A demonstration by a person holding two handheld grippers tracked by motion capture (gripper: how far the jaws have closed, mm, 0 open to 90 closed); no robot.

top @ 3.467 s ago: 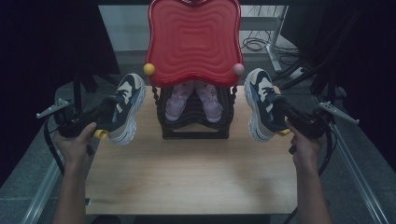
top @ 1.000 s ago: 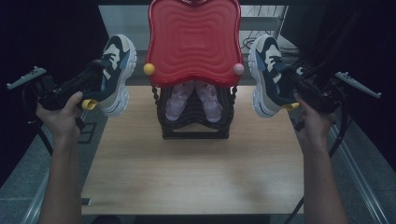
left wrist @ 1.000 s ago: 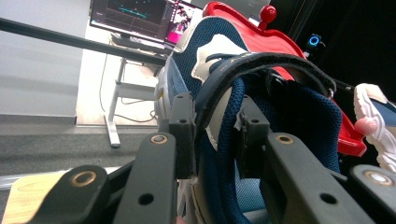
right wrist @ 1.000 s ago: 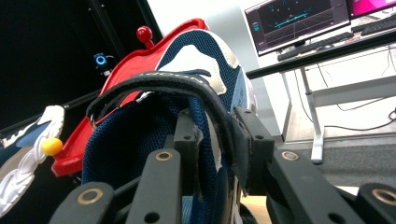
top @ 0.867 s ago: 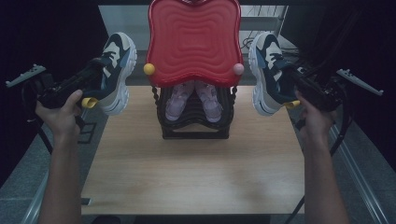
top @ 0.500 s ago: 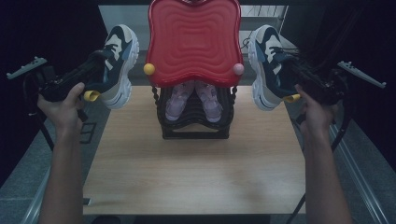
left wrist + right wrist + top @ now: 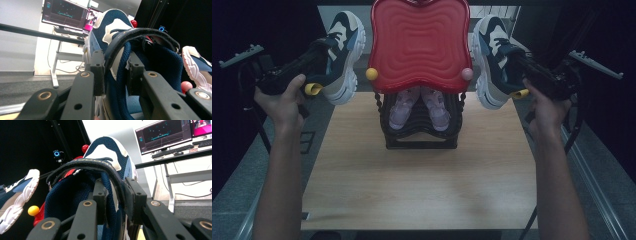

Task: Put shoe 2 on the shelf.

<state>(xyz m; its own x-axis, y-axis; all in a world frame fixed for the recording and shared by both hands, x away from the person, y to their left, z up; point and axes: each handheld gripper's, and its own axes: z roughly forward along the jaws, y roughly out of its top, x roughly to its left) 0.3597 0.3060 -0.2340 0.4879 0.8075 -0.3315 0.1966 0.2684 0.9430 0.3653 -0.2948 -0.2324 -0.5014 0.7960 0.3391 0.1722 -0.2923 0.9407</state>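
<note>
From the high view, a person's two bare forearms reach up from the bottom edge over a light wooden table (image 7: 422, 180). The left hand (image 7: 282, 102) holds the black left gripper (image 7: 319, 55), whose jaws are clamped on the collar of a navy, white and beige chunky-soled sneaker (image 7: 343, 52), lifted clear of the table with its toe pointing away. The right hand (image 7: 546, 107) mirrors it: the black right gripper (image 7: 517, 60) clamps a matching navy and white sneaker (image 7: 492, 55), also in the air. Between the two shoes stands a black tiered shoe rack (image 7: 419, 130) with a wavy red plastic top (image 7: 419, 42); a pair of small lilac sneakers (image 7: 418, 106) sits on its shelf. No brand can be read here.

In the left gripper view, the jaws pinch the padded navy mesh collar and strap of the held sneaker (image 7: 130, 62), one pad inside the shoe, one outside. Behind it a computer monitor (image 7: 63, 17) shows a dark graph, its text too small to read.

In the right gripper view, the jaws grip the other shoe's collar (image 7: 100, 185) the same way. Gold lettering runs along the strap but is blurred and unreadable.
</note>
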